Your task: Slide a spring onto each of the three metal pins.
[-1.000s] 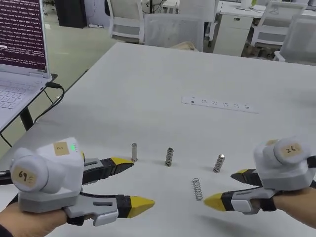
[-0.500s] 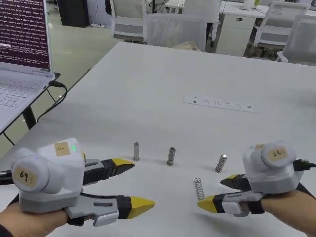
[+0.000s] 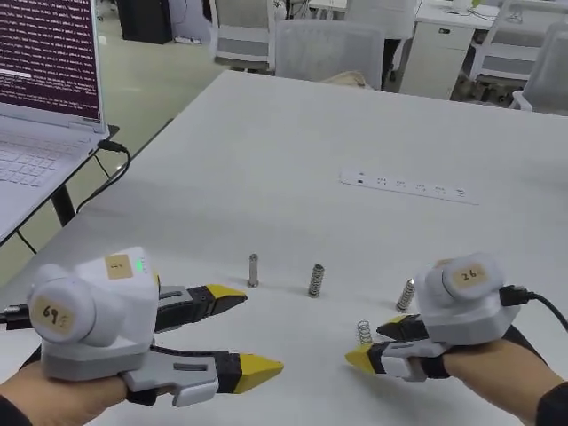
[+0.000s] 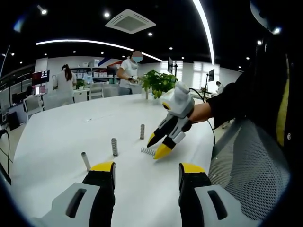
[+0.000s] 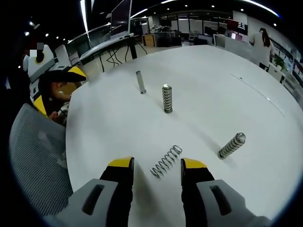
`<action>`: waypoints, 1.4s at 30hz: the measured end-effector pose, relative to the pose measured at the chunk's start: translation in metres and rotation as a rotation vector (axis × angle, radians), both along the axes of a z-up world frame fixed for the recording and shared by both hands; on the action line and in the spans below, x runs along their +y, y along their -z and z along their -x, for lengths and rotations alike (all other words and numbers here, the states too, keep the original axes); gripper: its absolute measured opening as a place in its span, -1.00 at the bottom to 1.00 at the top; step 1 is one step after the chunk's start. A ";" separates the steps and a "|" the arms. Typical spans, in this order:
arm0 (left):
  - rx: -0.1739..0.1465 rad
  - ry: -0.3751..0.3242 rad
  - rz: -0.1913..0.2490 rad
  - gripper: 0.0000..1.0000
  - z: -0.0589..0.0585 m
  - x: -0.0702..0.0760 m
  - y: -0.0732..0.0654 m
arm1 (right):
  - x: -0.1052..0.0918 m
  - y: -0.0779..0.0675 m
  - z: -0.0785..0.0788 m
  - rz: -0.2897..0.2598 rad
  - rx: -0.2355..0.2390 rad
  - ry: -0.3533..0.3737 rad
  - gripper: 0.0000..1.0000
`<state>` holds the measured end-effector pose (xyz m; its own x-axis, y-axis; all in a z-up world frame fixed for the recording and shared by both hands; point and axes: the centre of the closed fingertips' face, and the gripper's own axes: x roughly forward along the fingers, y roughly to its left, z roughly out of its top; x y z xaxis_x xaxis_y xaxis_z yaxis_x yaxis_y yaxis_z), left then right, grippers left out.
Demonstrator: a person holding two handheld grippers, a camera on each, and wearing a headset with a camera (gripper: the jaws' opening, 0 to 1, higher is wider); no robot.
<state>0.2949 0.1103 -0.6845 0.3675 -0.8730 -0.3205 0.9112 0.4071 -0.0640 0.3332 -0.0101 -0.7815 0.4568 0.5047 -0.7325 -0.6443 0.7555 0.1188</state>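
Silvery coiled spring (image 5: pixel 165 162) lies flat on the table (image 3: pixel 293 160), between the right gripper's (image 3: pixel 370 344) parted jaws. Middle pin (image 3: pixel 316 280) and right pin (image 3: pixel 406 295) wear springs; left pin (image 3: pixel 253 271) stands bare. Left gripper (image 3: pixel 256 330) hovers, jaws apart.

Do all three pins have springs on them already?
No, the left pin stands bare, and one spring lies loose on the table.

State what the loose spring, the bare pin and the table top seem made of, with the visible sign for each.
The loose spring looks like steel wire: thin bright-grey coils. The bare pin looks metal: smooth silvery cylinder. The table top is matte white, perhaps laminate; its core cannot be told.
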 end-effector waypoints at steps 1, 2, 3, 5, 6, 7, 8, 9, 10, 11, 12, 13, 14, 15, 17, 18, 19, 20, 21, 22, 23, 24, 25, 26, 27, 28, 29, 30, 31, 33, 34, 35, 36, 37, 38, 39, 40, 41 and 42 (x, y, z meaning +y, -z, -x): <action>0.001 0.000 0.000 -0.02 0.000 0.000 0.000 | 0.000 0.002 0.000 0.015 0.000 -0.008 -0.26; 0.002 0.001 -0.001 -0.02 0.000 0.000 0.001 | 0.001 0.002 0.001 0.018 0.000 -0.011 -0.27; 0.002 0.001 -0.001 -0.02 0.000 0.000 0.000 | 0.002 0.003 0.001 0.023 -0.002 -0.015 -0.29; 0.003 0.003 -0.001 -0.02 0.001 0.000 0.000 | 0.002 0.005 0.000 0.032 -0.004 -0.020 -0.33; 0.004 0.003 -0.001 -0.03 0.001 0.000 0.000 | 0.003 0.005 0.000 0.035 -0.002 -0.020 -0.35; 0.005 0.004 -0.002 -0.03 0.001 -0.001 0.000 | 0.003 0.005 0.000 0.037 -0.002 -0.020 -0.36; 0.004 0.004 -0.002 -0.03 0.001 0.000 0.000 | 0.003 0.006 0.000 0.042 -0.003 -0.025 -0.39; 0.005 0.004 -0.001 -0.03 0.002 -0.001 0.000 | 0.004 0.006 0.000 0.047 -0.004 -0.032 -0.43; 0.006 0.003 -0.001 -0.03 0.002 0.000 0.000 | 0.004 0.006 0.000 0.049 -0.004 -0.038 -0.44; 0.007 0.002 -0.001 -0.03 0.002 0.000 0.001 | 0.005 0.007 0.001 0.058 -0.001 -0.047 -0.45; 0.007 0.002 -0.002 -0.03 0.002 0.000 0.001 | 0.005 0.007 0.001 0.062 -0.004 -0.052 -0.47; 0.007 0.001 -0.003 -0.04 0.002 0.000 0.001 | 0.005 0.007 0.001 0.066 -0.006 -0.058 -0.50; 0.008 0.001 -0.001 -0.04 0.002 0.000 0.001 | 0.005 0.007 0.001 0.069 -0.007 -0.063 -0.55; 0.008 0.001 -0.001 -0.04 0.002 0.000 0.001 | 0.005 0.007 0.001 0.070 -0.008 -0.065 -0.58; 0.008 0.000 -0.002 -0.04 0.002 0.000 0.001 | 0.005 0.008 0.001 0.072 -0.006 -0.067 -0.60; 0.009 0.000 -0.002 -0.04 0.002 0.000 0.001 | 0.005 0.009 0.001 0.076 -0.005 -0.070 -0.61; 0.009 -0.001 -0.002 -0.04 0.002 0.001 0.001 | 0.005 0.009 0.001 0.077 -0.005 -0.072 -0.62; 0.009 -0.002 -0.002 -0.05 0.002 0.001 0.001 | 0.005 0.009 0.001 0.077 -0.004 -0.071 -0.61; 0.010 -0.002 -0.001 -0.05 0.002 0.001 0.001 | 0.005 0.009 0.001 0.076 -0.002 -0.070 -0.62; 0.011 -0.002 -0.002 -0.05 0.002 0.001 0.002 | 0.004 0.009 0.001 0.078 -0.004 -0.070 -0.62; 0.011 -0.002 -0.003 -0.05 0.002 0.001 0.002 | 0.003 0.009 0.001 0.081 -0.007 -0.071 -0.63; 0.012 -0.002 -0.003 -0.05 0.002 0.001 0.003 | 0.001 0.009 0.001 0.088 -0.011 -0.070 -0.64; 0.013 -0.002 -0.003 -0.05 0.002 0.001 0.003 | 0.000 0.009 0.000 0.089 -0.012 -0.068 -0.64; 0.013 -0.002 -0.003 -0.05 0.002 0.001 0.003 | -0.002 0.008 0.000 0.090 -0.012 -0.066 -0.64; 0.014 -0.001 -0.002 -0.05 0.002 0.001 0.003 | -0.004 0.008 -0.001 0.093 -0.012 -0.059 -0.64; 0.014 0.000 -0.003 -0.06 0.002 0.001 0.003 | -0.006 0.008 -0.001 0.093 -0.014 -0.054 -0.64; 0.014 0.001 -0.002 -0.06 0.002 0.000 0.003 | -0.008 0.008 -0.002 0.093 -0.015 -0.045 -0.64; 0.014 0.001 -0.002 -0.06 0.002 0.000 0.003 | -0.010 0.008 -0.003 0.094 -0.017 -0.039 -0.64; 0.015 0.002 -0.002 -0.06 0.001 0.000 0.003 | -0.013 0.008 -0.004 0.095 -0.019 -0.032 -0.65; 0.016 0.002 -0.003 -0.06 0.002 0.000 0.004 | -0.018 0.008 -0.005 0.102 -0.022 -0.017 -0.65; 0.015 0.003 -0.004 -0.06 0.002 0.000 0.004 | -0.019 0.008 -0.005 0.106 -0.024 -0.014 -0.66; 0.016 0.003 -0.003 -0.06 0.002 0.000 0.004 | -0.021 0.009 -0.005 0.107 -0.024 -0.011 -0.67; 0.016 0.004 -0.003 -0.06 0.002 -0.001 0.004 | -0.023 0.009 -0.005 0.105 -0.021 -0.006 -0.68; 0.016 0.004 -0.003 -0.06 0.002 -0.001 0.004 | -0.023 0.010 -0.005 0.102 -0.019 -0.004 -0.69; 0.016 0.005 -0.003 -0.06 0.002 -0.001 0.004 | -0.024 0.011 -0.003 0.107 -0.014 -0.006 -0.70; 0.016 0.005 -0.004 -0.06 0.002 -0.001 0.004 | -0.024 0.011 -0.003 0.109 -0.014 -0.009 -0.71; 0.016 0.005 -0.004 -0.06 0.002 -0.001 0.004 | -0.024 0.012 -0.002 0.109 -0.015 -0.012 -0.72; 0.016 0.006 -0.004 -0.06 0.002 -0.001 0.004 | -0.023 0.012 -0.002 0.110 -0.015 -0.017 -0.72; 0.016 0.005 -0.004 -0.06 0.002 -0.001 0.004 | -0.022 0.012 -0.002 0.110 -0.016 -0.018 -0.72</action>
